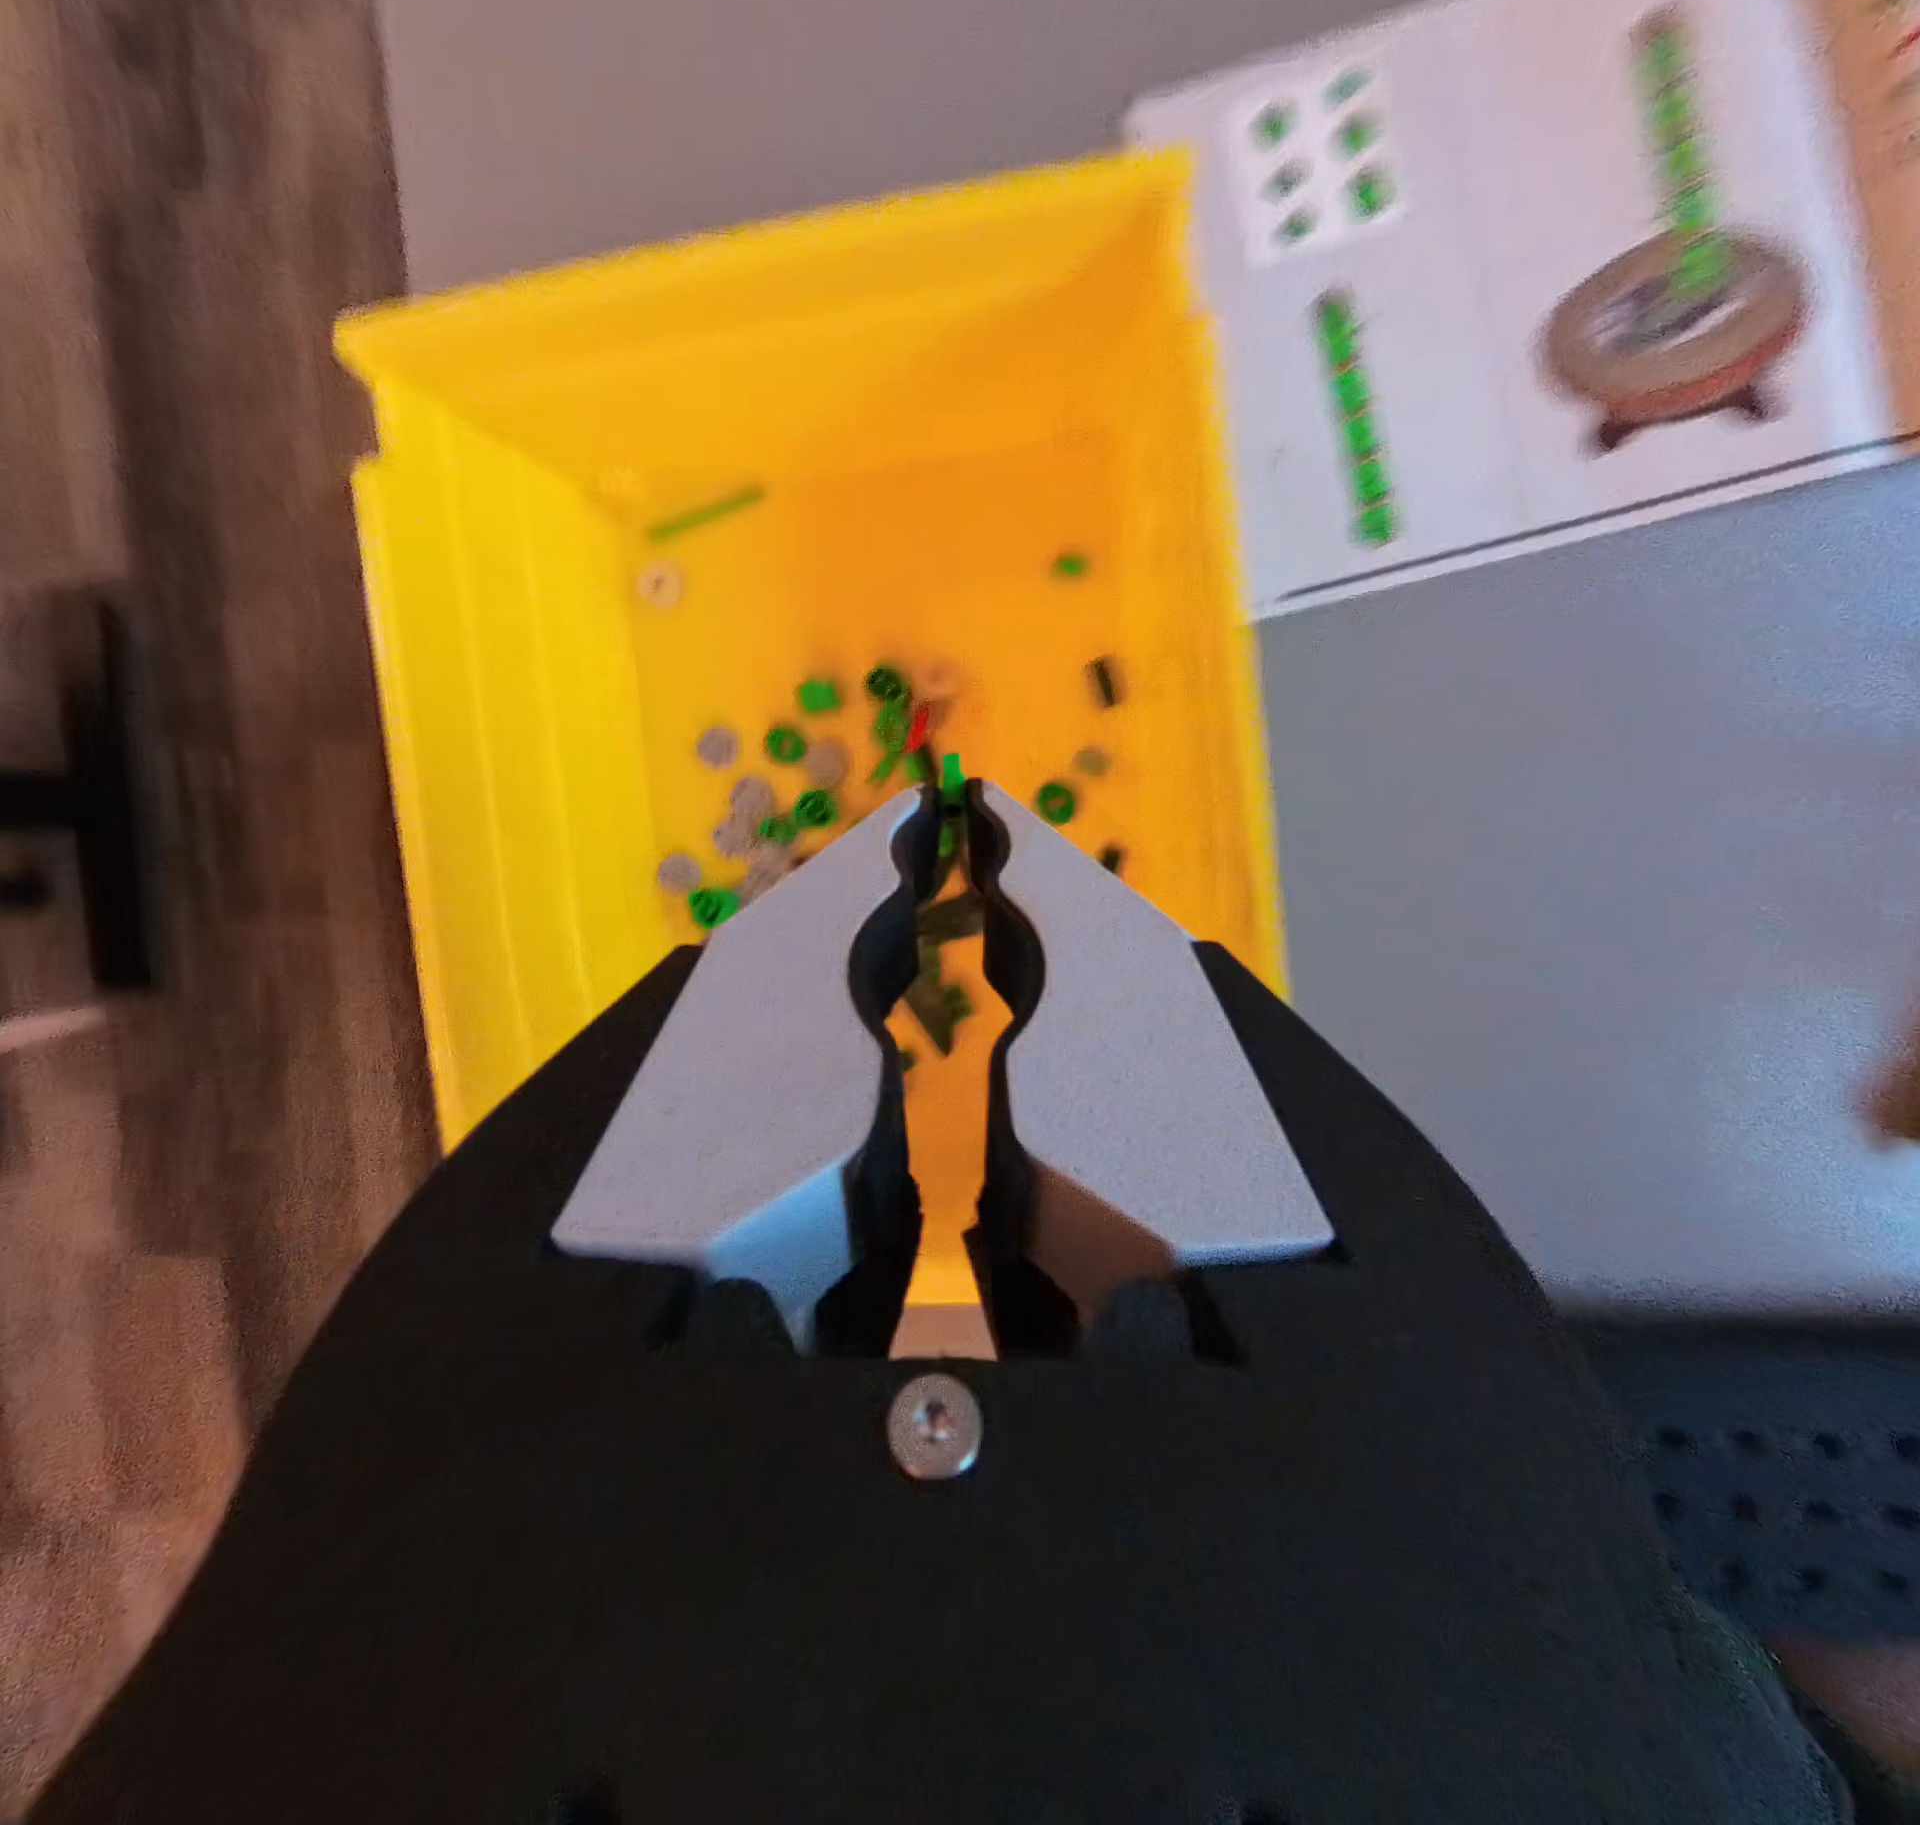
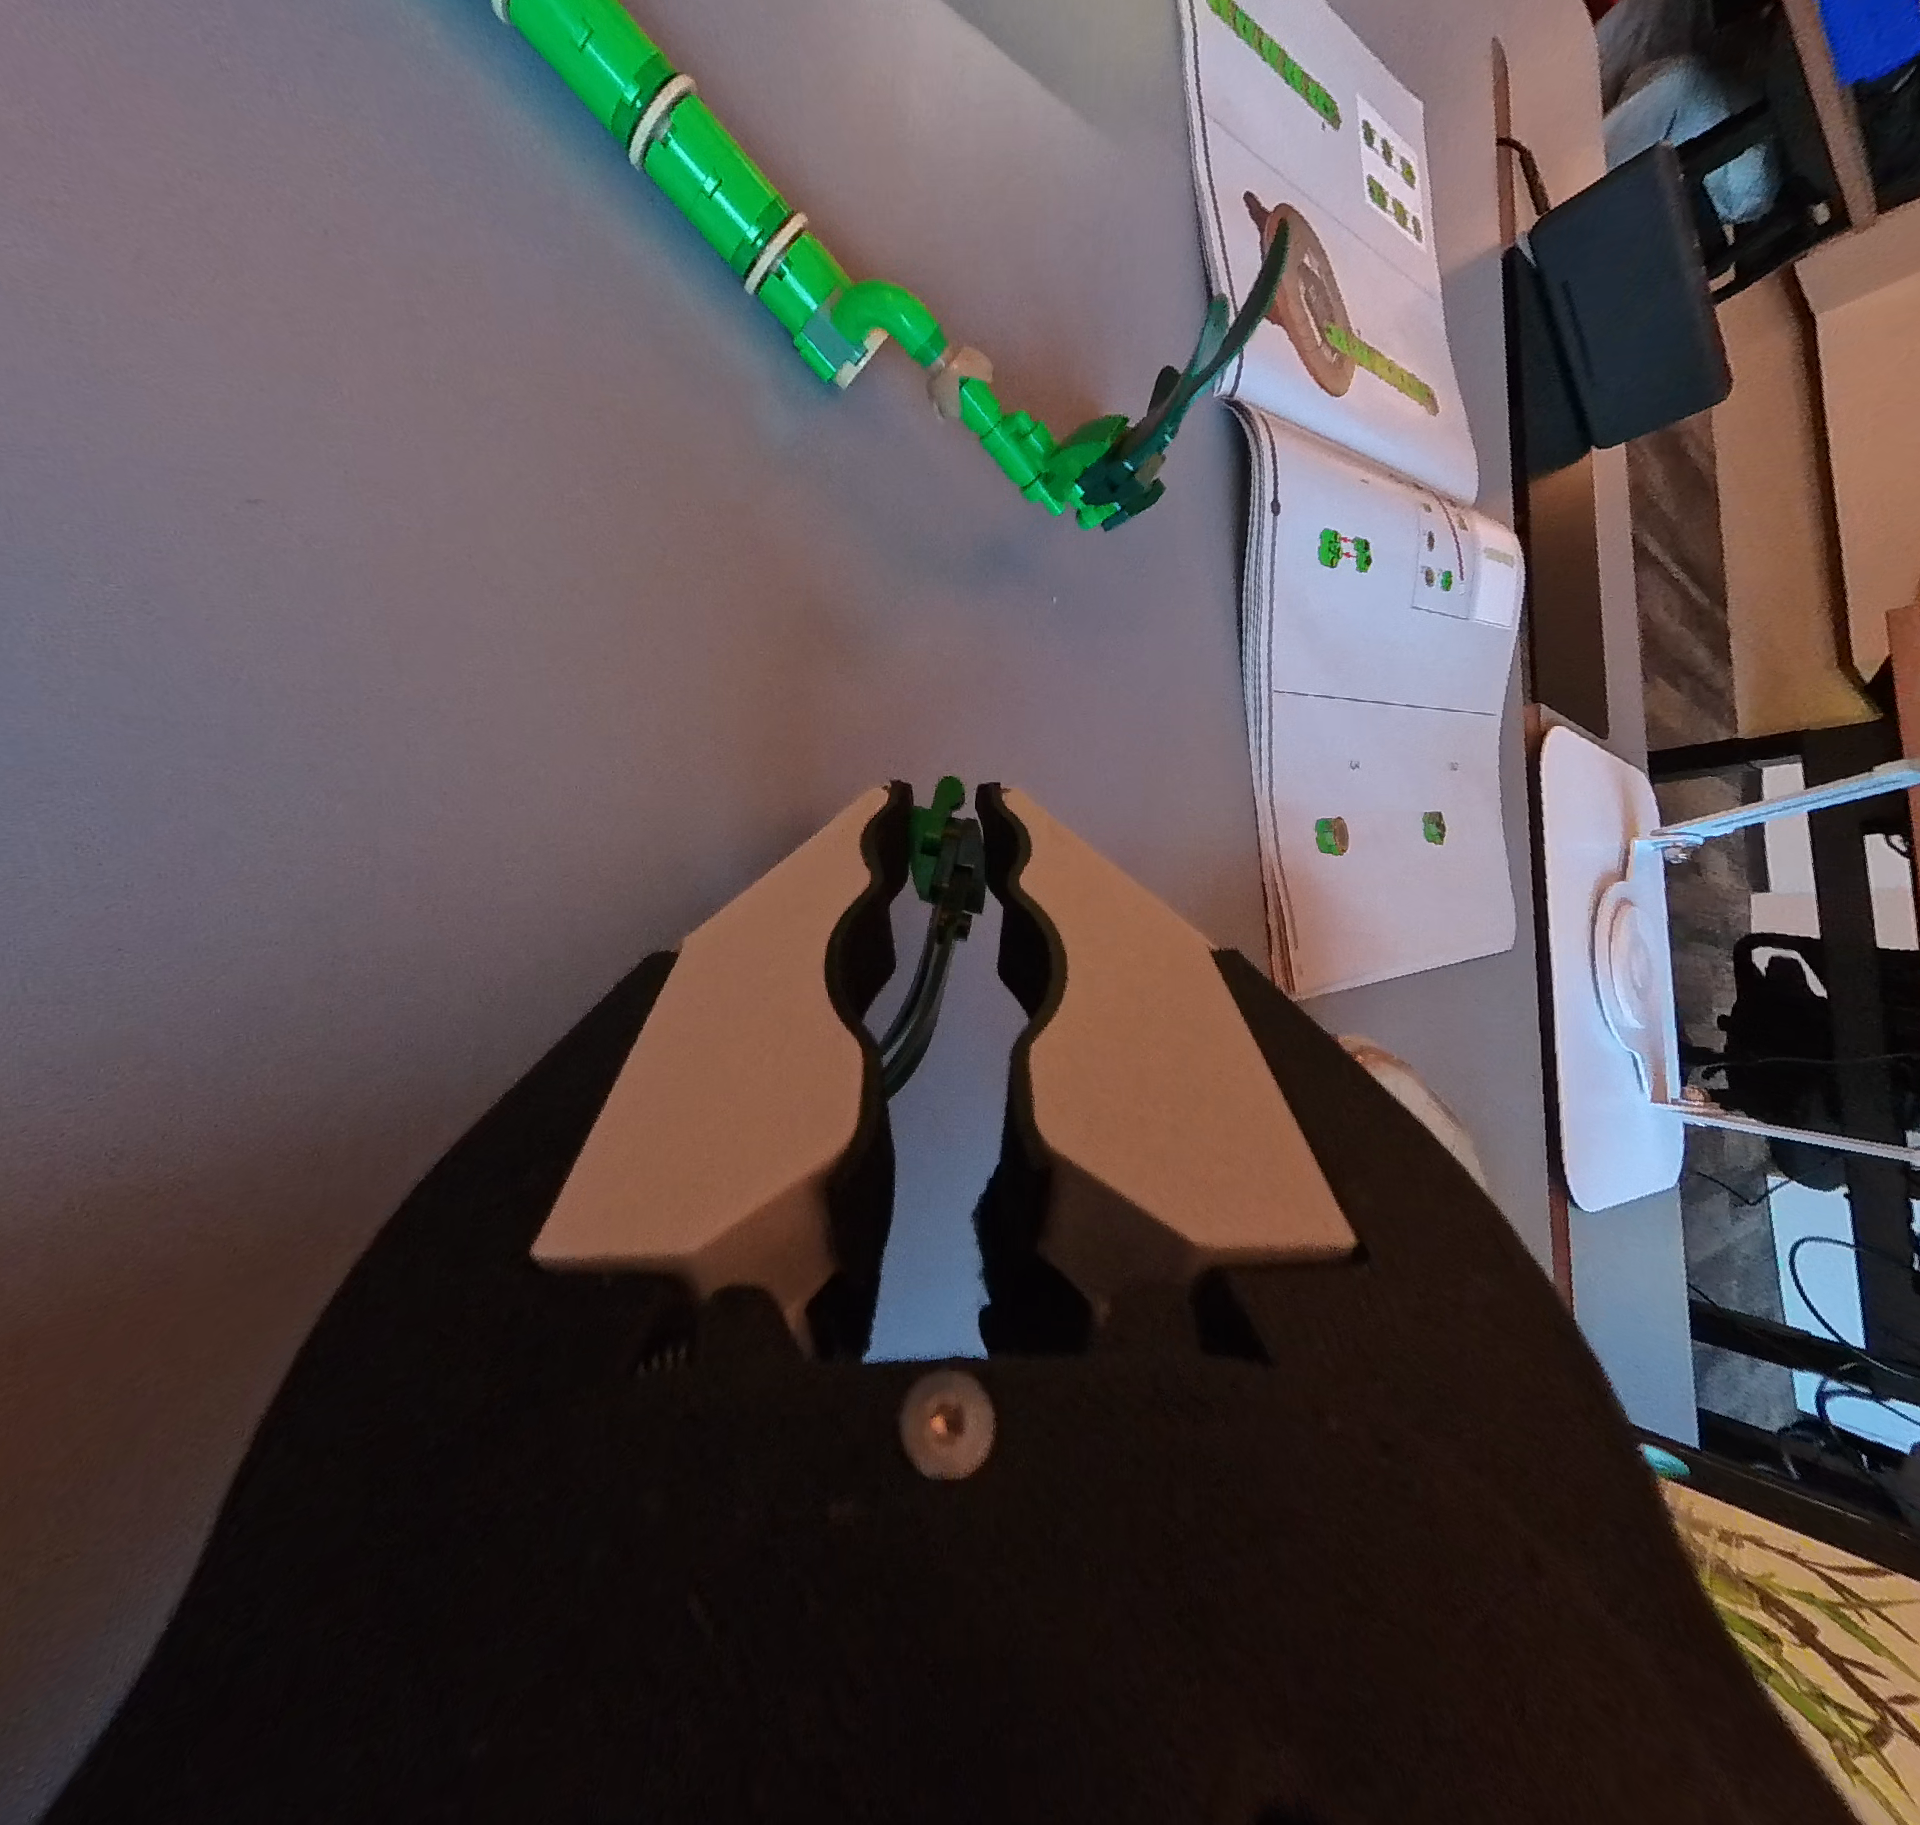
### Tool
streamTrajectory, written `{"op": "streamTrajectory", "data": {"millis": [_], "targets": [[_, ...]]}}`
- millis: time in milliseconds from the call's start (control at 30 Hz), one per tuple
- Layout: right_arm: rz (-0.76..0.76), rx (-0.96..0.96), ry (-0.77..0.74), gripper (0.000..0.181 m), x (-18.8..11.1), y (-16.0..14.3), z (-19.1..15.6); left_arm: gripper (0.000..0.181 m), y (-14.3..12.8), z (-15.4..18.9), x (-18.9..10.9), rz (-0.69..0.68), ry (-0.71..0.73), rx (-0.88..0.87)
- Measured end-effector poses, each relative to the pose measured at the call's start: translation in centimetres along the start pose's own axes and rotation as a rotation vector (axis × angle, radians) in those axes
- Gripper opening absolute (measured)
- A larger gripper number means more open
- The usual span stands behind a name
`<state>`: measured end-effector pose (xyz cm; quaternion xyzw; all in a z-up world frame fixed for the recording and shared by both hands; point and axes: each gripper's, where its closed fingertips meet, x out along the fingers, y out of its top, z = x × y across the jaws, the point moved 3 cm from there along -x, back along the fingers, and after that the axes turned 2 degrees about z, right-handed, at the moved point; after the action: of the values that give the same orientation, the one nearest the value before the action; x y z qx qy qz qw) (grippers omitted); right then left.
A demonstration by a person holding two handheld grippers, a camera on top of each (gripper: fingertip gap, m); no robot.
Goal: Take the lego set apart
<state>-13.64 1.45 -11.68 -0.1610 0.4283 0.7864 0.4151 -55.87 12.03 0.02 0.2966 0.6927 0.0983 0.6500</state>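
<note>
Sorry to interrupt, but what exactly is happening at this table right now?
A person is taking a lego plant model apart with two hand-held grippers. The left gripper is shut on a small green piece over the yellow bin, where loose green and grey pieces already lie. The right gripper is shut on a leafy green piece above the grey table. The long green stalk lies still assembled beside the open instruction booklet.

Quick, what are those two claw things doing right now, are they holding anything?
Left gripper: shut on a small green piece, above the yellow bin.
Right gripper: shut on a green leaf piece, over the grey table.
</note>
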Motion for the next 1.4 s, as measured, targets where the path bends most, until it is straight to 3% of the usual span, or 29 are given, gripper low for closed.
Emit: {"op": "streamTrajectory", "data": {"millis": [133,233,333,400,467,567,600,667,767,867,967,1133,1400], "targets": [[0.001,-0.002,-0.027,0.012,-0.3,0.2,0.5,0.004,-2.0,-2.1,2.6,-0.058,-0.062,-0.116],[-0.021,-0.016,-0.044,0.012,-0.3,0.0,0.6,0.029,-2.8,-3.0,3.2,-0.081,-0.088,-0.197],[-0.026,-0.021,-0.065,0.012,-0.4,-0.1,0.8,0.043,-1.3,-3.3,2.4,0.014,-0.110,-0.245],[-0.027,-0.030,-0.119,0.012,-0.6,0.0,1.5,0.042,0.9,-2.0,0.9,0.136,-0.187,-0.251],[-0.007,-0.062,-0.222,0.012,-1.3,0.4,2.7,0.039,4.3,1.4,-1.9,0.337,-0.367,-0.206],[0.090,-0.087,-0.363,0.012,-2.9,1.8,4.3,0.035,8.3,10.2,-8.0,0.613,-0.815,-0.055],[0.119,-0.083,-0.395,0.012,-3.5,2.3,4.6,0.034,8.5,13.4,-9.4,0.628,-0.951,0.015],[0.170,-0.090,-0.450,0.012,-4.4,3.0,5.1,0.034,7.8,19.7,-10.3,0.534,-1.169,0.186],[0.207,-0.109,-0.491,0.012,-5.2,3.4,5.3,0.026,6.4,28.1,-8.8,0.387,-1.340,0.380],[0.228,-0.129,-0.507,0.012,-5.5,3.7,5.4,0.017,5.2,34.1,-5.5,0.321,-1.382,0.480],[0.246,-0.131,-0.513,0.012,-5.8,3.9,5.4,0.018,4.1,37.3,-3.6,0.337,-1.412,0.506],[0.293,-0.132,-0.505,0.012,-6.0,4.6,5.2,0.024,3.4,39.0,-2.4,0.464,-1.370,0.541],[0.253,-0.155,-0.494,0.012,-5.2,4.6,4.9,0.017,2.2,40.7,-1.7,0.402,-1.397,0.548]]}}
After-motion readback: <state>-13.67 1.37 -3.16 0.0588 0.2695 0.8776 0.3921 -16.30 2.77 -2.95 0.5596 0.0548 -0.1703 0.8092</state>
